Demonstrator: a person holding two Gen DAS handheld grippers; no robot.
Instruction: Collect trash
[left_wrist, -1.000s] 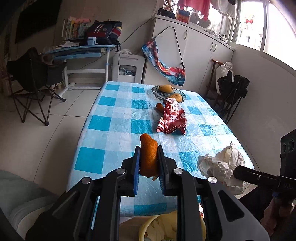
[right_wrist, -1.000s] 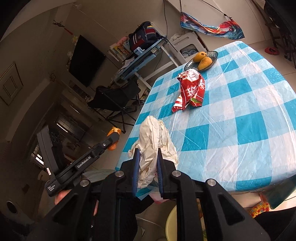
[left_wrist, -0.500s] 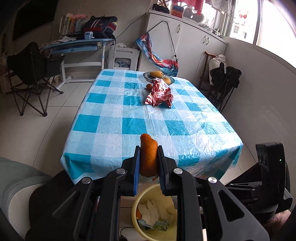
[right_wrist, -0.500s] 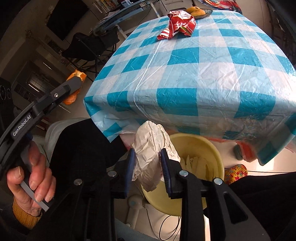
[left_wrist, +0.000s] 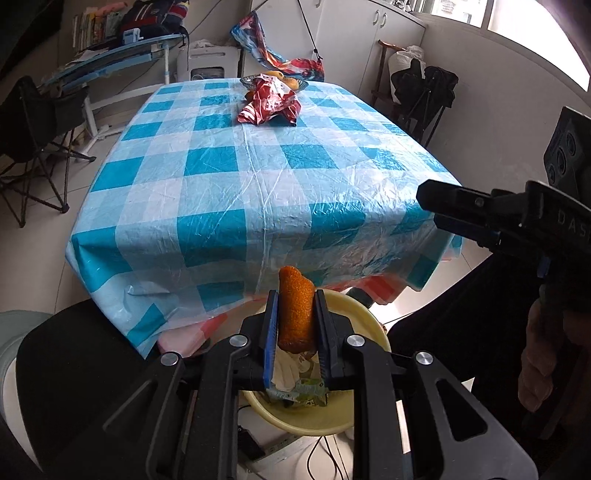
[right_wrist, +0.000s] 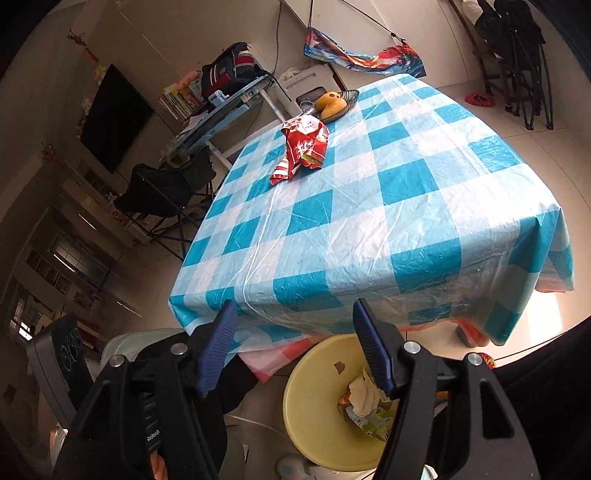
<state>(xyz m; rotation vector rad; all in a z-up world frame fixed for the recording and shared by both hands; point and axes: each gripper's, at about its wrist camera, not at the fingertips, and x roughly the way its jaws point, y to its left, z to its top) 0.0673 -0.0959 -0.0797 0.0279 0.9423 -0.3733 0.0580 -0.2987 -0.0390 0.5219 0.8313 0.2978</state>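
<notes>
Paper (right_wrist: 364, 393) has just been dropped into the bin (right_wrist: 314, 417) by the right gripper (right_wrist: 295, 350), jaws opened and empty. Peel (left_wrist: 295, 308) is clamped in the left gripper (left_wrist: 294, 325) above the bin, next for release.

Bright window daylight, glare at right, fisheye-bent dark edges.

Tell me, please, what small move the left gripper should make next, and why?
Probably open the left gripper: it is shut on the orange peel right above the yellow bin, so the peel should drop in beside the crumpled paper. The right gripper, its jaws just opened, holds nothing.
</notes>
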